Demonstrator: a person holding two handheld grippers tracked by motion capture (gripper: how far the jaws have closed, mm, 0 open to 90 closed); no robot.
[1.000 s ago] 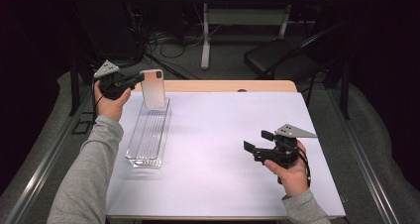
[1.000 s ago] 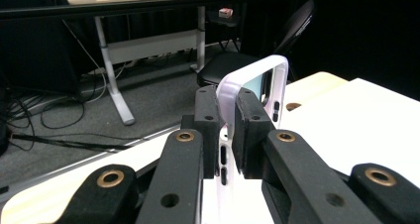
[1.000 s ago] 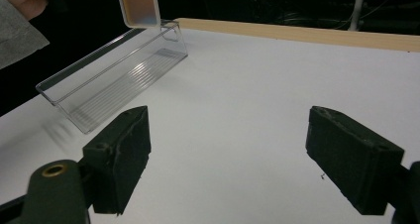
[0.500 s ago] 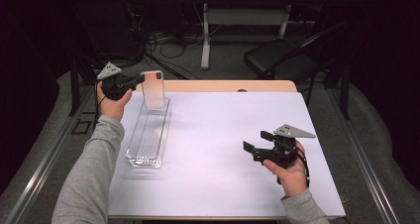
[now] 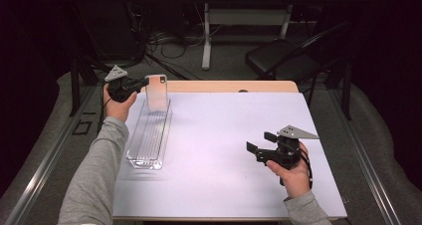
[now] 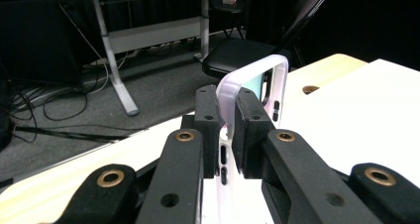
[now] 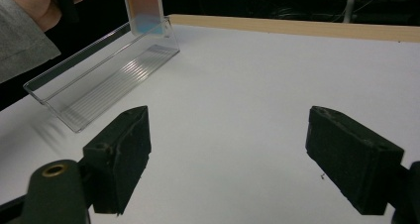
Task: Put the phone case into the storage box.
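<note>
Phone case [image 5: 157, 91] — translucent, pinkish, camera cutout at its top corner — held upright at the far end of the clear tray [image 5: 149, 135], at about 10 o'clock on the worktop [image 5: 224, 150]. Its lower edge sits at or just inside the tray's far end; contact with the tray floor cannot be told. In the right gripper view the case [image 7: 143, 8] stands over that same far end of the tray [image 7: 99, 70].

Left gripper [image 5: 142, 83]: jaws clamped on one long side rim of the case; the left gripper view shows both pads pressed flat against the rim [image 6: 225, 110], no gap. Grip comes in from 9 o'clock of the case, hand [image 5: 117, 103] outboard of the tray.

Right gripper [image 5: 259, 145]: jaws wide apart, holding nothing, low over bare worktop at about 4 o'clock, well apart from the tray.

Tray lies lengthwise along the 12–6 line, nothing else seen in it.

Step in hand, as judged: placing the case into the tray. Case is upright, not laid down, so placement looks unfinished.

Next move calls for: lower and tip the case toward 6 o'clock so it lies along the tray floor, then release. Watch the rim grip — thin, flexible edge, may twist. The light tray could slide; the right gripper is free to steady it.
</note>
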